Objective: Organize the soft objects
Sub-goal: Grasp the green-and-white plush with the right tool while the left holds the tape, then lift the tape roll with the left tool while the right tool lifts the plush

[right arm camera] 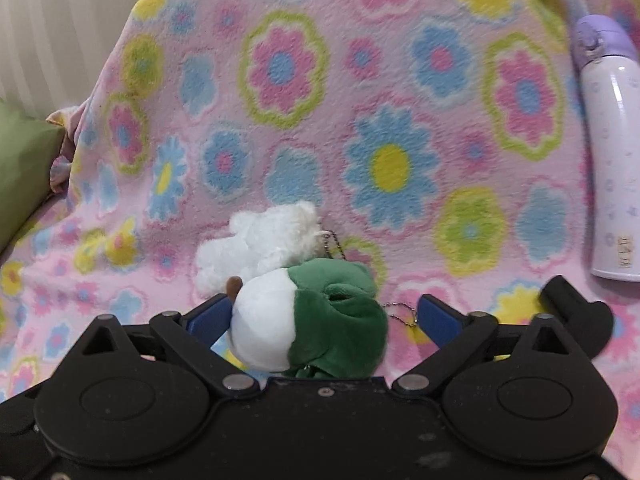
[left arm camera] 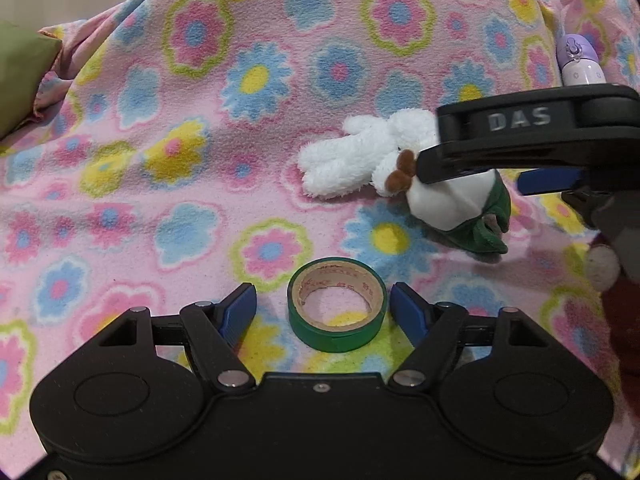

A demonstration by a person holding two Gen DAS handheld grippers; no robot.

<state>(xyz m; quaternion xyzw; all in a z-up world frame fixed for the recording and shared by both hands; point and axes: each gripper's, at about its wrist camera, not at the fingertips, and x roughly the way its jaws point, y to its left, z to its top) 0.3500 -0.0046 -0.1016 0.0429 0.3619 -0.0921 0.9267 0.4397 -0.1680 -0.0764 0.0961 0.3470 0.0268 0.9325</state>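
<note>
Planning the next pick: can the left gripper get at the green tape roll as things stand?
Probably yes. The green tape roll lies flat between the open left gripper fingers, with nothing over it; the plush toys sit farther off.

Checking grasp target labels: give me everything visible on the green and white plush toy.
The green and white plush toy is small, rounded and soft-looking: a smooth white part beside a green part with a folded flap. A ball chain trails from it. It lies on the floral blanket, against the fluffy white plush. It sits between the right gripper fingers; the left pad touches its white side, the right pad stands clear.
</note>
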